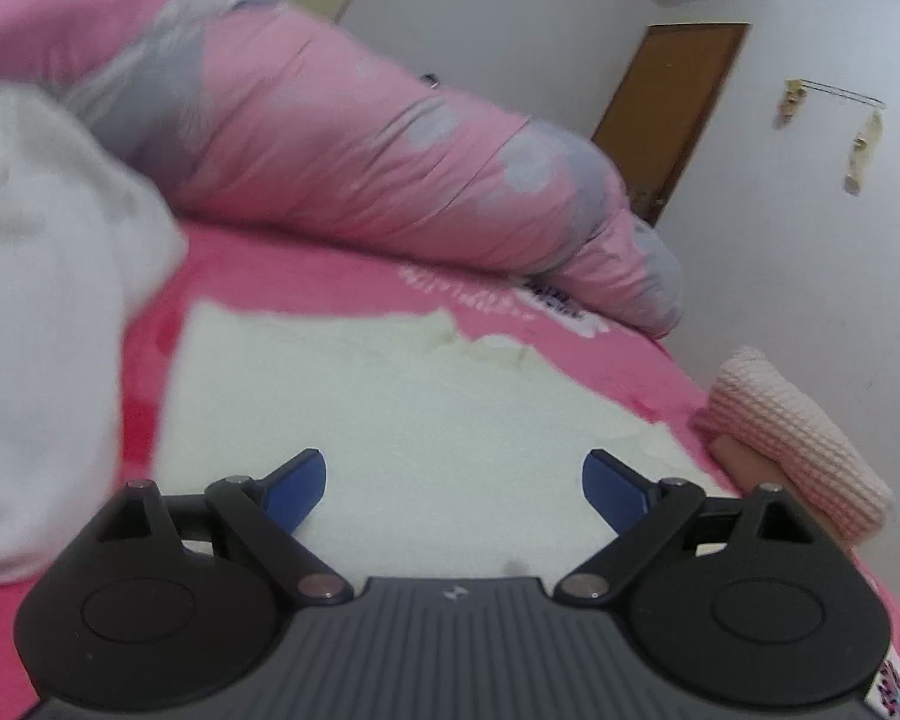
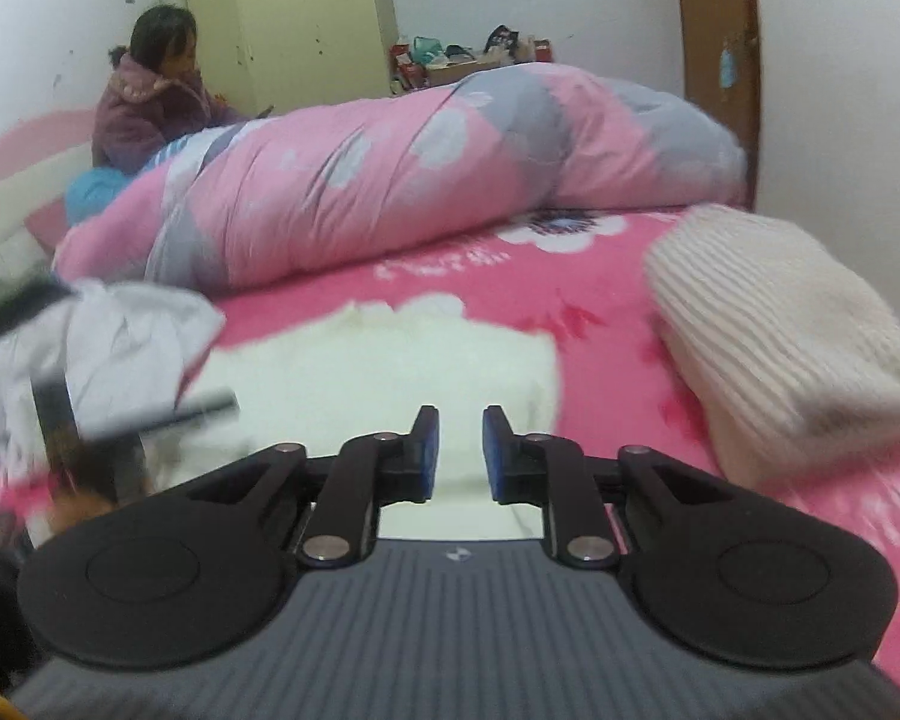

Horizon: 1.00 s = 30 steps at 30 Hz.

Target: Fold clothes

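A: Cream garment (image 1: 402,420) flat on the pink bed (image 1: 306,264), left wrist view: left gripper (image 1: 453,489) spread wide, empty

B: Right wrist view: right gripper (image 2: 459,453) slightly parted, nothing held. Risk: pinching bedsheet with cloth

A rolled pink and grey quilt (image 2: 390,180) lies across the far side of the bed (image 2: 600,300), whose pink sheet bears white flowers. Behind the quilt's left end a person (image 2: 150,102) in a purple jacket sits by a pale green wardrobe (image 2: 294,18). Boxes and clutter (image 2: 462,54) stand past the quilt against the white wall. A brown door (image 1: 666,114) is beyond the bed's far right corner, and small ornaments (image 1: 858,144) hang on the wall to its right.
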Tool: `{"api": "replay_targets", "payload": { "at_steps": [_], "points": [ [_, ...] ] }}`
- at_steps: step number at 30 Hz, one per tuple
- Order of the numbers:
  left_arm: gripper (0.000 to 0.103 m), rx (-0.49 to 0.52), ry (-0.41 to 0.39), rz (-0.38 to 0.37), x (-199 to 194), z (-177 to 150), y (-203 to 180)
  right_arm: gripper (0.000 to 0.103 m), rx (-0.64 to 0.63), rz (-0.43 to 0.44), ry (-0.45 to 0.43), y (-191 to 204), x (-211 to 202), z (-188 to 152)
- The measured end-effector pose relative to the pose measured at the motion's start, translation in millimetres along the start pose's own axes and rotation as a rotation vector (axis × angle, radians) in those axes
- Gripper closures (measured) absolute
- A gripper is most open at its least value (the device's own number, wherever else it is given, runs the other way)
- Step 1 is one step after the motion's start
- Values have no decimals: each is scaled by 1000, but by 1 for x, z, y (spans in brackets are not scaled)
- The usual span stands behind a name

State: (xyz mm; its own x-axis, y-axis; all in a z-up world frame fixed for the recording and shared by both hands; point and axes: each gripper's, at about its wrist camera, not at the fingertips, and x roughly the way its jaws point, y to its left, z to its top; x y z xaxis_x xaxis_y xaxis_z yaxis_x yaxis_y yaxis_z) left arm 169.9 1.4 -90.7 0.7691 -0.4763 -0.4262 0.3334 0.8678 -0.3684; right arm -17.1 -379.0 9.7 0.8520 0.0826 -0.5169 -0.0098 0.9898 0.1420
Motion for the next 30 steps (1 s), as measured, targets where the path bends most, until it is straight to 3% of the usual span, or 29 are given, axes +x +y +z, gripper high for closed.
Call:
{"api": "replay_targets", "payload": {
  "at_steps": [4,8,14,17,19,23,27,30],
  "points": [
    [8,117,33,13,-62,13,-23,80,68,22,-16,0,-33,-45],
    [4,173,85,-17,-119,1,-35,79,166,84,-51,2,-52,-82],
    [4,211,179,-8,-165,-67,-43,79,229,104,-44,2,-51,-131],
    [4,158,250,6,-169,-106,-38,79,293,105,40,-8,-29,-162],
    [4,131,305,41,-167,-128,-37,79,310,51,111,-10,-15,-184],
    [2,206,248,117,-182,-152,-54,78,325,27,58,-5,-15,-202],
    [0,233,241,155,-183,-159,-65,52,282,21,39,12,-18,-202],
    [0,220,233,184,-182,-161,-71,44,191,-18,47,25,-16,-202]
  ]
}}
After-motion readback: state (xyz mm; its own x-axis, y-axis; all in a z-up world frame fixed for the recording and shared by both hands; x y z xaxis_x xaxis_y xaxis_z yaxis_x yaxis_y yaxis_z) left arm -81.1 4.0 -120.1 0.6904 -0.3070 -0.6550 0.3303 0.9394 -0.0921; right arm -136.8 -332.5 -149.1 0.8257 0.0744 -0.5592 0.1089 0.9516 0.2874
